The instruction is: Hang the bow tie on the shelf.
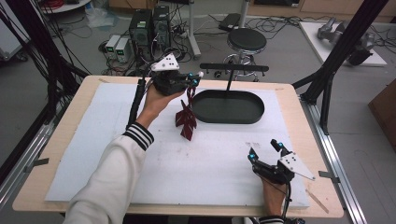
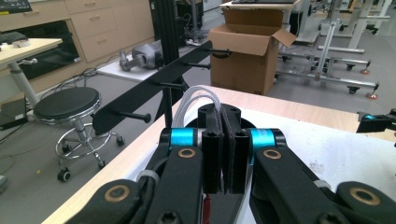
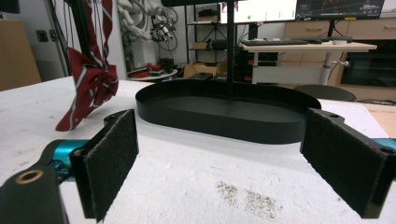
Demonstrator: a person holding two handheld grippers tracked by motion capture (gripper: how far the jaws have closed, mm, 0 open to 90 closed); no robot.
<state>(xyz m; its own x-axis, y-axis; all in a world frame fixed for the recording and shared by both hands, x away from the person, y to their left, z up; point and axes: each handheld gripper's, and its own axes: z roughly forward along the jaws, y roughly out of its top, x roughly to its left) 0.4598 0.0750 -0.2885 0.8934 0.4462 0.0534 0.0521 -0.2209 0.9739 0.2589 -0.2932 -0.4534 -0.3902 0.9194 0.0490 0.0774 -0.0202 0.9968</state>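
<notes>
A dark red bow tie (image 1: 186,119) with pale stripes hangs by its strap from my left gripper (image 1: 192,81), its lower tip close to the white mat. In the left gripper view this gripper (image 2: 225,121) is shut on the dark strap, and a clear elastic loop (image 2: 196,95) arches over the jaws. Just beyond it runs the black hanger bar (image 2: 154,86) with pegs, standing on a post over the black oval tray (image 1: 229,119). My right gripper (image 1: 266,150) rests open near the table's front right. Its view (image 3: 229,154) shows the tray wall (image 3: 224,123) and the bow tie (image 3: 93,79).
A white foam mat (image 1: 210,158) covers most of the wooden table. Behind the table stand a black stool (image 1: 246,39) and computer cases (image 1: 149,28). A black frame leg (image 1: 336,60) rises at the table's right rear corner. A cardboard box (image 2: 247,51) sits on the floor.
</notes>
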